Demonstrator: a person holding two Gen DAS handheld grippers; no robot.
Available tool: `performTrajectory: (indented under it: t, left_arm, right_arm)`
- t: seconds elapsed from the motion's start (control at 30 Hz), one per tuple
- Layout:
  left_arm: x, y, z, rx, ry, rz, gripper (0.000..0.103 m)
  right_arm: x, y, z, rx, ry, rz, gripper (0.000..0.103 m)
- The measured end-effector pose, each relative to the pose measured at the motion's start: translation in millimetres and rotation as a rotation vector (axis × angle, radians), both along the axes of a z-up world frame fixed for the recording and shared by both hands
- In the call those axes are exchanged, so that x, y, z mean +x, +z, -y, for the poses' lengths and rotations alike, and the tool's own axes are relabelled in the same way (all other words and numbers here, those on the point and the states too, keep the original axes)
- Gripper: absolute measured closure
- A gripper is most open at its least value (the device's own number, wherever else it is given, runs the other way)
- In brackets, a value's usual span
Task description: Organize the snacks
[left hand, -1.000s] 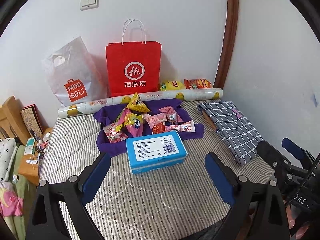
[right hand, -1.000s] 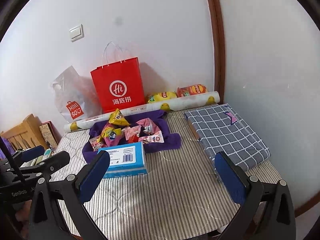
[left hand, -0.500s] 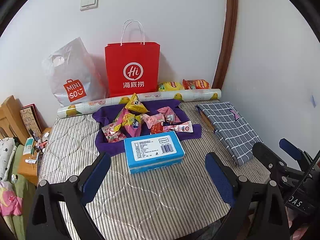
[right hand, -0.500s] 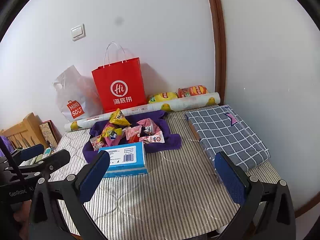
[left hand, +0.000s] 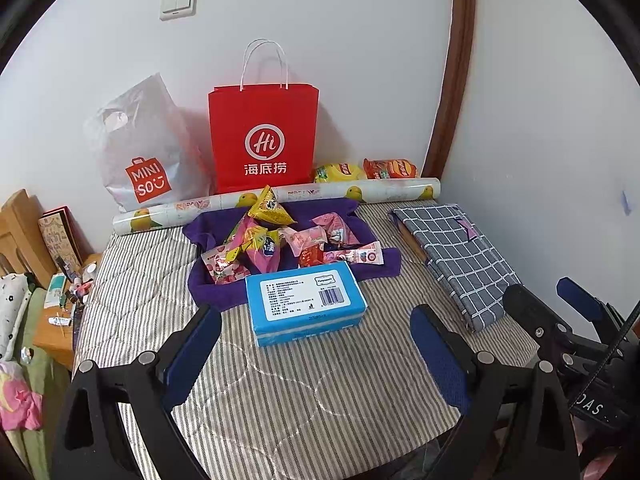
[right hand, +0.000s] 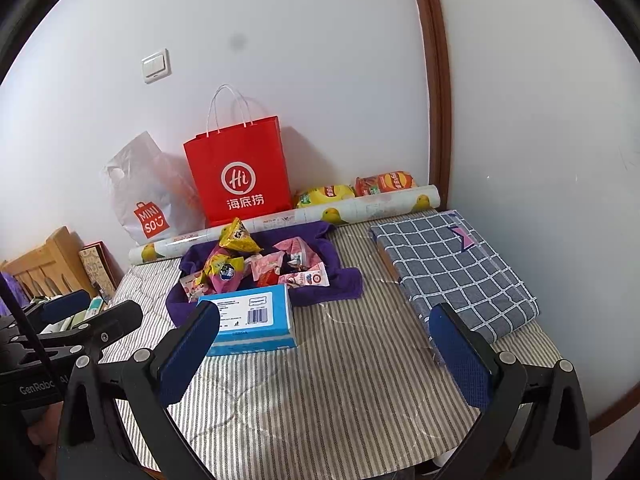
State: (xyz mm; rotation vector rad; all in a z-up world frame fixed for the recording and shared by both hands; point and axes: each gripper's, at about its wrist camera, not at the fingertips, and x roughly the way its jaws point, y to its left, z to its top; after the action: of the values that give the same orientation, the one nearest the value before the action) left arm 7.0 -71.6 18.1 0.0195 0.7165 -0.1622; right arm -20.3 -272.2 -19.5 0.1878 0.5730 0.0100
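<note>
Looking: we see two grippers above a striped bed (left hand: 312, 396).
Left gripper (left hand: 316, 344): its blue fingers (left hand: 192, 354) are wide open and hold nothing.
Right gripper (right hand: 324, 354): wide open too, holding nothing.
Snacks: a pile of shiny snack packets (left hand: 280, 240) sits on a purple cloth (left hand: 216, 292).
Box: a blue and white cardboard box (left hand: 306, 302) lies just in front.

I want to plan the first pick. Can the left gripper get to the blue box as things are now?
Probably yes. The left gripper is open, its jaws spread wider than the blue box, which lies straight ahead on the striped mattress with nothing between.
</note>
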Motion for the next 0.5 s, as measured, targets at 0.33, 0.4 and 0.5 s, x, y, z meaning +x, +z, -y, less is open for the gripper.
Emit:
performTrajectory:
  t: [0.33,0.4,0.5]
  left_arm:
    - [-0.4,0.4,0.6,-0.003,-0.002,-0.001,0.007]
    - [-1.2,-0.2,1.5,-0.004,0.000,0.000,0.007]
    - [-1.4,0.1,1.8,-0.005,0.000,-0.001,0.007]
  right_arm:
    - [-0.3,0.3,-0.4,0.000,-0.001,-0.001,0.000]
    - [-0.3,0.3,-0.3,0.000,0.000,0.000,0.000]
    - [-0.5,0.4,-0.2,-0.001,0.000,-0.001,0.000]
